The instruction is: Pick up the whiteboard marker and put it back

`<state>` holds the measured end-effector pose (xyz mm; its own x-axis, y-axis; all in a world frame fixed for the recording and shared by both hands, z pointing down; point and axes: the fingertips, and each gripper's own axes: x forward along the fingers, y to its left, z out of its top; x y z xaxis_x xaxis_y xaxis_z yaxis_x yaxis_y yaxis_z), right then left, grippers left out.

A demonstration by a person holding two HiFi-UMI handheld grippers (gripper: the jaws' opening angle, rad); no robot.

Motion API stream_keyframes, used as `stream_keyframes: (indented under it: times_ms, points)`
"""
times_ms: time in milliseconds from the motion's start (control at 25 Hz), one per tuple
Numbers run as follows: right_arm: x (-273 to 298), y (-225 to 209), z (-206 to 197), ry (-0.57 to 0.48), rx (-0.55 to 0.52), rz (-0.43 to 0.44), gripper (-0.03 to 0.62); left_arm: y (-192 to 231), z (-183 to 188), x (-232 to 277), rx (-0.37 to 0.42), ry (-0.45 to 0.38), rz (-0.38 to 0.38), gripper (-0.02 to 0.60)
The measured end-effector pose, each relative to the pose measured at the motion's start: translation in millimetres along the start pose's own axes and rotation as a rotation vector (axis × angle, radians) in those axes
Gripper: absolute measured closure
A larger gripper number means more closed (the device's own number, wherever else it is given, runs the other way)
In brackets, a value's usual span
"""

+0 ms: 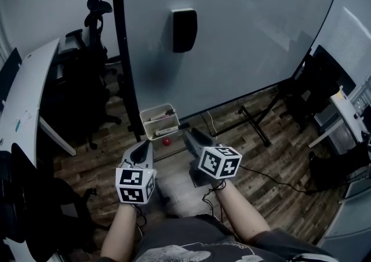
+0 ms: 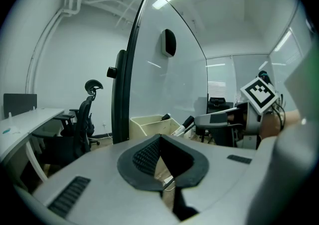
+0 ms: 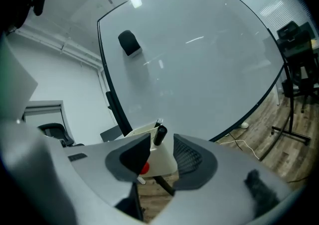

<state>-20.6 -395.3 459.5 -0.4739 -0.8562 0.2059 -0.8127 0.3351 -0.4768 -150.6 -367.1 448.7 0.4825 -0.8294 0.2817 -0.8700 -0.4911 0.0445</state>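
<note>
Your right gripper (image 1: 188,134) has its tongs spread. The whiteboard marker (image 3: 159,135) shows in the gap beyond them, its black cap poking up over the right-hand corner of the cream tray (image 1: 164,133). The pads do not press on it. The marker sits in that tray, which hangs at the lower left corner of the whiteboard (image 1: 243,40), at 12 o'clock from your hands in the head view.

Your left gripper (image 1: 143,145) has its tongs pressed together at the tips, and its nose is just below the tray's left corner. The two grippers lie side by side and apart, with the right nose just beside the tray's right corner. A red round thing (image 1: 167,141) shows under the tray, between the two noses.

The board's black left edge (image 1: 123,52) runs up at 12 o'clock, just behind the tray. A black eraser (image 1: 184,30) sticks to the board higher up. At 9 to 10 o'clock an office chair (image 1: 93,46) and a white desk (image 1: 29,90) crowd your left side. At 2 o'clock the stand legs (image 1: 255,123) reach out over the floor, and a cable (image 1: 272,177) trails at 3 o'clock. The widest open stretch of wood floor (image 1: 290,197) lies at 3 to 4 o'clock.
</note>
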Motion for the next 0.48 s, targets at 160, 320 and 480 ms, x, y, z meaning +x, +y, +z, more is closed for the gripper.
stream_keyframes:
  times_ms: [160,320,480]
  points:
    - [14.5,-0.1,2.7,0.009,-0.01,0.007,0.462,4.5,2.0,5.3,0.019,-0.005,0.006,0.568]
    - [26.9,0.6,4.8,0.02,-0.023,0.013,0.462,7.6,2.2,9.4,0.041,-0.001,0.011,0.568]
    - [34.1,5.8,6.8,0.024,-0.03,0.047,0.486,12.0,-0.1,13.1,0.036,0.007,0.019,0.568]
